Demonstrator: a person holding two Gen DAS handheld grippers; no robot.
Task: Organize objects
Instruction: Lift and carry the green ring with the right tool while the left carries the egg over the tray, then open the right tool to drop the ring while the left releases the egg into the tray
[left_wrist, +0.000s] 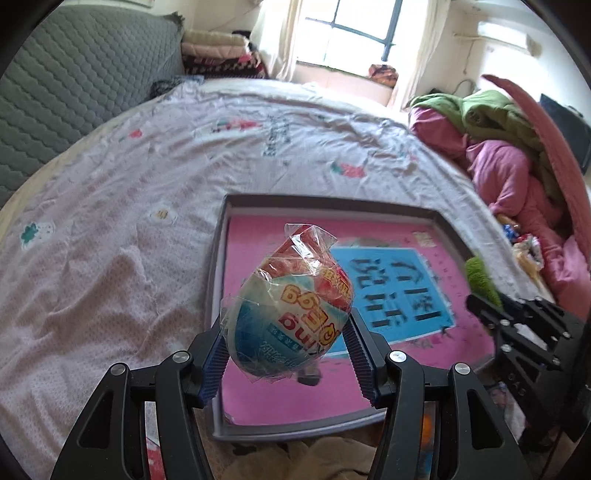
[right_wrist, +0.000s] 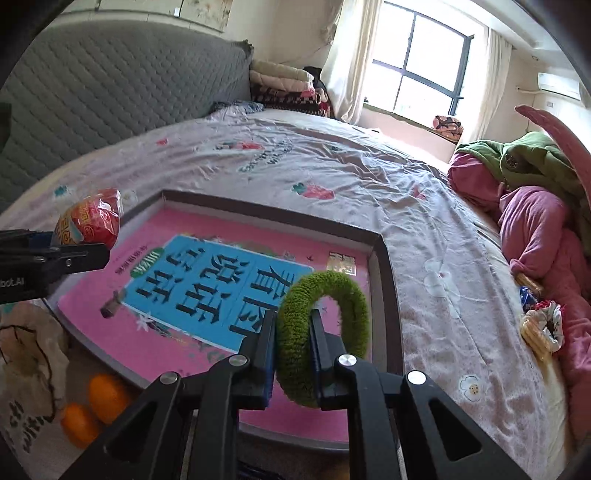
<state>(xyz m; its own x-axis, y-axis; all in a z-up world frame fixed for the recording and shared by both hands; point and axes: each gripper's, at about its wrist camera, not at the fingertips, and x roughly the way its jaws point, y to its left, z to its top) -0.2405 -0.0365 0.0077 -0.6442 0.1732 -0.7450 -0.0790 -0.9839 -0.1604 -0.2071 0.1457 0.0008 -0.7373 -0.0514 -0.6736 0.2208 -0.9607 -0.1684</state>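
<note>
Cellophane-wrapped egg toy (left_wrist: 291, 306) clamped in left gripper (left_wrist: 286, 354); right gripper (right_wrist: 293, 354) pinches green fuzzy ring (right_wrist: 325, 332), lower arc hidden.

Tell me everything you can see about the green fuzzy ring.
The green fuzzy ring looks like a soft scrunchie covered in shaggy yarn-like fabric. It stands upright, its near side squeezed flat between the shut pads of the right gripper, its loop arching away. It hangs above the gray tray holding a pink book, touching only the gripper.

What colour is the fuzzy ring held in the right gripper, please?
The fuzzy ring is green, clearest in the right wrist view.
</note>
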